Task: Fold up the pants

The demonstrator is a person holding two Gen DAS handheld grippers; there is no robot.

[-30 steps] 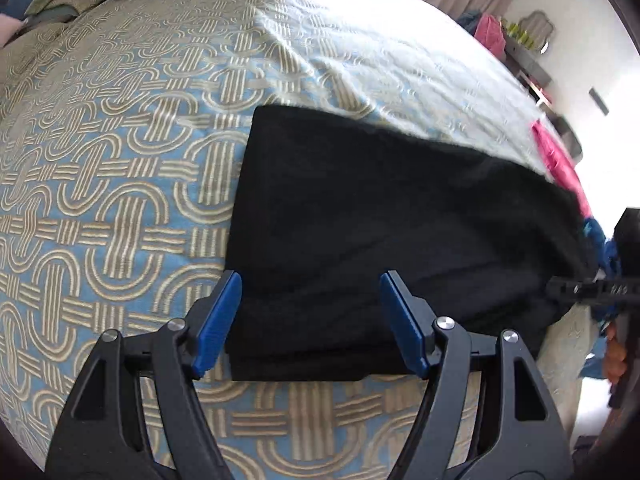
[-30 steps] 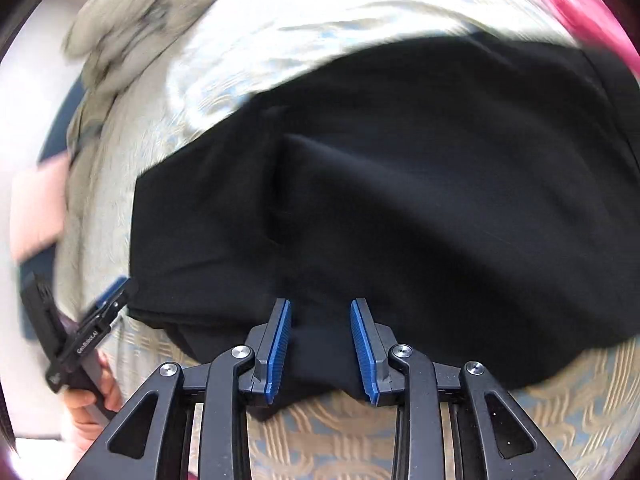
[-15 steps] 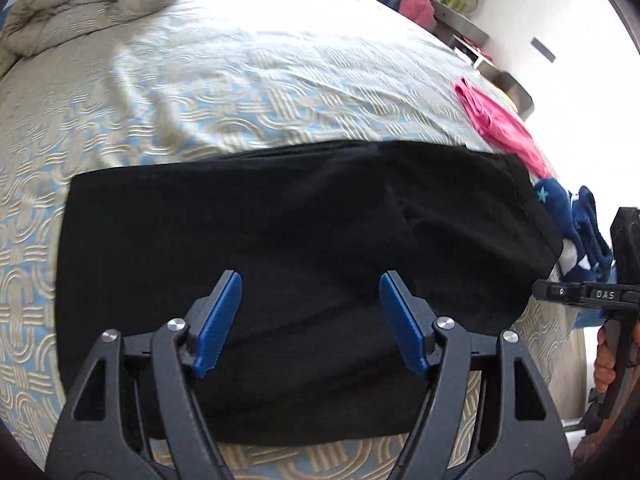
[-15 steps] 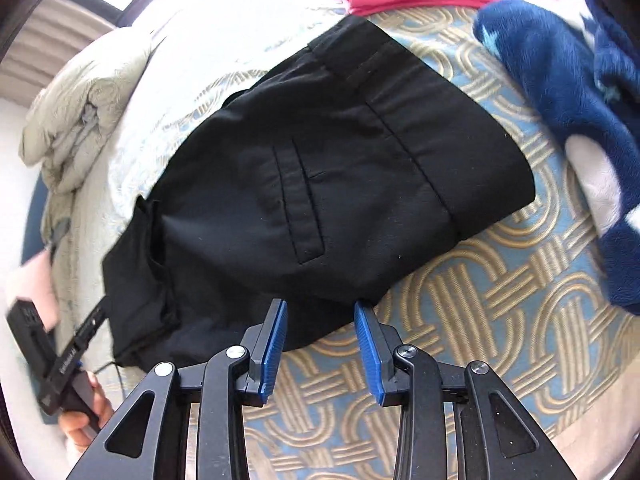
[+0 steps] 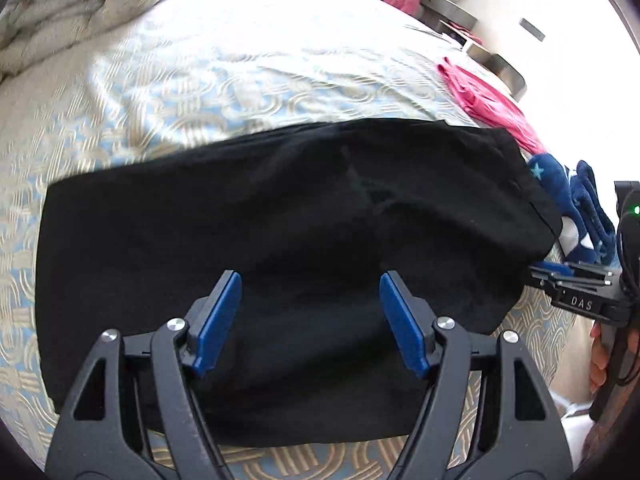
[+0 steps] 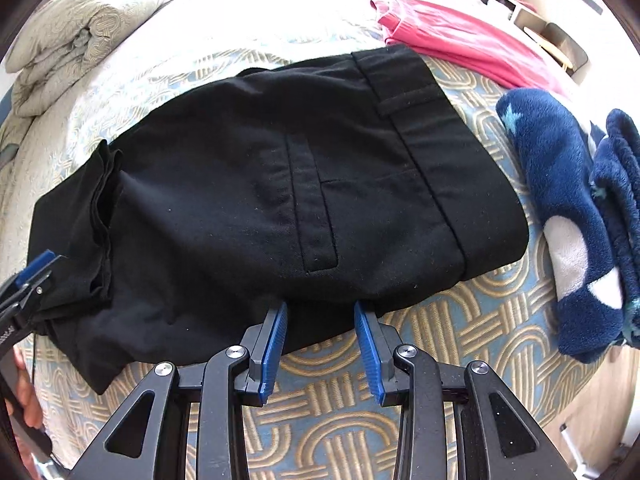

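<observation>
The black pants are laid folded on the patterned bed, near its front edge, with the long axis running side to side across both views and the waistband turned toward the bed's right side. The left tool is held over the middle of the bundle, its blue pads set wide with nothing between them. The right tool is held at the near edge of the pants by the waistband half, its pads narrower but parted and gripping nothing — the fabric lies just beyond the tips. The coming move is judged to turn on this: each tool has its own half of the long axis below it, so a further fold end over end could be taken from either side.

Only the right wrist view shows the welt pocket, the belt loop and the loose layered hems at the left end; only the left wrist view shows the right tool from the side — just off the waistband end.

A pink garment and a blue fleece lie beside the waistband.
</observation>
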